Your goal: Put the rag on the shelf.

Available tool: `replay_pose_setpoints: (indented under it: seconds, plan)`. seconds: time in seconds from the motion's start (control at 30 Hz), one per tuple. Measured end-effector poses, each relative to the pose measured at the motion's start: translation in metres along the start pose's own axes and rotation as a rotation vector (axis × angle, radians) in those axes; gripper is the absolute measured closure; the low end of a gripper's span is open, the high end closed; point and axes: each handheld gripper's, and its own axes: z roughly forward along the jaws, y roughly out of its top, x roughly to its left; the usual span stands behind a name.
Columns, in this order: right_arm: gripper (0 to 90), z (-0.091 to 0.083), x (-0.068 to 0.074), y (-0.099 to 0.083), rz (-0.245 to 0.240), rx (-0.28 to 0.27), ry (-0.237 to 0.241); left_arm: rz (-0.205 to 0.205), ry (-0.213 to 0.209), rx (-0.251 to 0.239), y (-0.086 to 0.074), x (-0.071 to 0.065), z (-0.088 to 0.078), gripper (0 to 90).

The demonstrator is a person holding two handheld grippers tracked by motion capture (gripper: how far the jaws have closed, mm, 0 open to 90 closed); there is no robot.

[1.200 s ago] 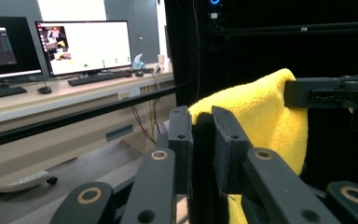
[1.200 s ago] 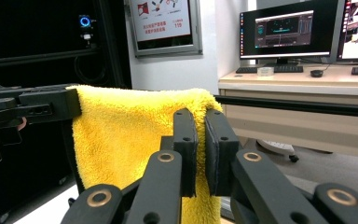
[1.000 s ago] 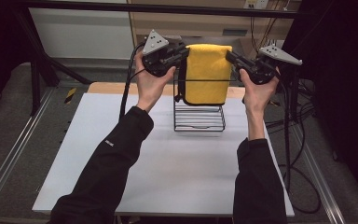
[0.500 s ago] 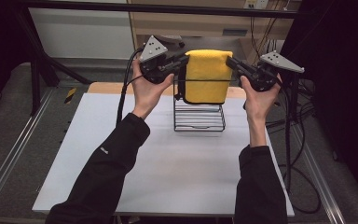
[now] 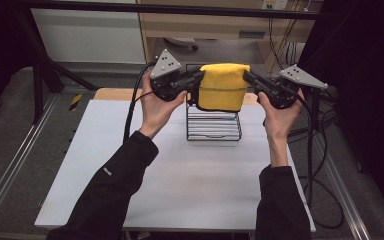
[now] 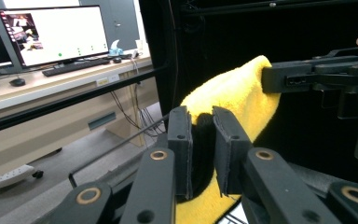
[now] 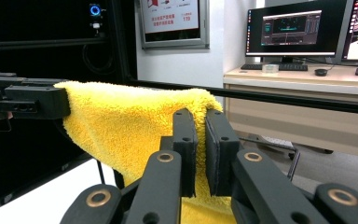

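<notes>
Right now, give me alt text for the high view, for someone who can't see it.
Two hands hold a yellow towel stretched between them above a black wire rack on a white table, the left gripper and right gripper each shut on an upper end. Dark-sleeved forearms reach in from the bottom edge.

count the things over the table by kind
yellow cloth: 1
wire rack: 1
hand-held gripper: 2, left and right, each shut on the cloth
total: 4
</notes>
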Motion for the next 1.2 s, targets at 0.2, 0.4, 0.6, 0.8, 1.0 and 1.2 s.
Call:
replay_pose_setpoints:
  seconds: [0.2, 0.4, 0.6, 0.8, 1.0, 1.2]
  plan:
    - [84.2, -0.007, 0.004, -0.006, -0.01, 0.02, 0.007, -0.009, -0.015, 0.018, -0.009, -0.005, -0.004, 77.9]
    - [84.1, -0.01, 0.006, -0.01, -0.026, 0.047, 0.011, -0.013, -0.026, 0.044, -0.016, -0.009, -0.005, 77.6]
    - [83.8, -0.014, 0.007, -0.019, -0.023, 0.083, 0.021, -0.011, -0.033, 0.081, -0.028, -0.01, -0.004, 77.1]
    - [83.6, -0.015, 0.005, -0.032, -0.007, 0.112, 0.027, -0.007, -0.04, 0.106, -0.039, -0.011, 0.0, 76.8]
    - [83.5, -0.014, 0.002, -0.043, 0.001, 0.123, 0.029, -0.004, -0.042, 0.129, -0.05, -0.011, 0.003, 76.3]
    - [83.5, -0.013, 0.001, -0.047, 0.006, 0.124, 0.03, -0.033, -0.059, 0.135, -0.049, -0.01, 0.001, 72.7]
